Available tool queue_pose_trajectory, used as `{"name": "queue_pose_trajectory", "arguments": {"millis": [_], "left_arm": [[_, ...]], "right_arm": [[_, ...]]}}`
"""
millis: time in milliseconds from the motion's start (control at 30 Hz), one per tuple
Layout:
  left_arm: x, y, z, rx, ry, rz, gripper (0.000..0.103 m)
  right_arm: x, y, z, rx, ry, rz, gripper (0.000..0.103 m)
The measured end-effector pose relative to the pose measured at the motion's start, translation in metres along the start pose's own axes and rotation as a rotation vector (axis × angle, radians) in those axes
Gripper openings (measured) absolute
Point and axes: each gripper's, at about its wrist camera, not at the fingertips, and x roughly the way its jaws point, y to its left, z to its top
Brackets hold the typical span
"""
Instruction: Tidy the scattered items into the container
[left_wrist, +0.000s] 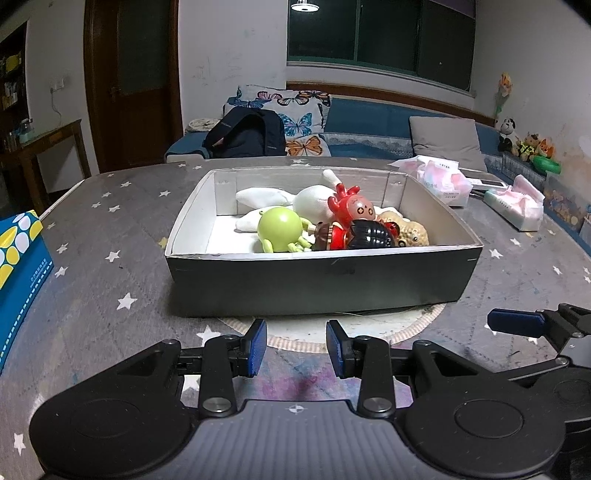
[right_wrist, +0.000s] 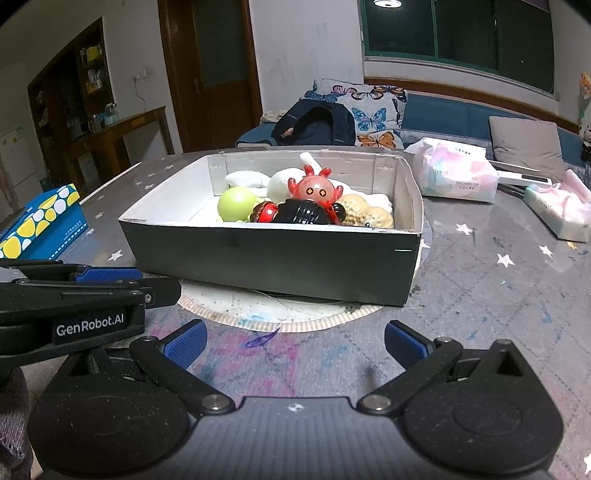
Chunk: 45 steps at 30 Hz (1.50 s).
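- Left gripper (left_wrist: 295, 345) hovering low over the table (left_wrist: 110, 236), pads parted w/ a moderate gap, nothing between.
- Right gripper (right_wrist: 293, 343) spread wide, also empty, low over the table.
- Side by side: right gripper's blue finger poking into left cam's right edge, left gripper's body at right cam's left edge.
- Container (left_wrist: 325, 280) straight ahead of both tongs, near wall facing them, sitting on a round mat (left_wrist: 406, 328).
- Inside already: green round toy (left_wrist: 279, 227) near the front, red crab-like toy (left_wrist: 351, 208) mid-box, black-and-red figure (left_wrist: 365, 234) just beside it, tan lumpy toy (left_wrist: 413, 232) to the right, white plush (left_wrist: 266, 197) at the back.
- No loose toy seen on the cloth near either tong.
- Blue dotted box (left_wrist: 18, 266) off to the left, tissue packs (right_wrist: 454, 173) ahead-right beyond the container; prob. not part of the tidy, can't be sure.
- Judgement: gathering looks abt finished, final stage, both tongs released.
- Next, likely: scan for stragglers outside cam view; if none, stay clear of the box wall and back off.
- If a straggler turns up: approach w/ whichever tong is nearer, close on it, lift over the near wall, drop into the free left part of the box.
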Motion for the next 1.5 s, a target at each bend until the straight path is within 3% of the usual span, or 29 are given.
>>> {"name": "queue_pose_trajectory", "arguments": {"millis": [1500], "left_arm": [[0.044,0.011,0.017,0.013,0.032,0.058,0.037]], "right_arm": [[0.049,-0.007,0.019,0.014,0.068,-0.005,0.103]]}}
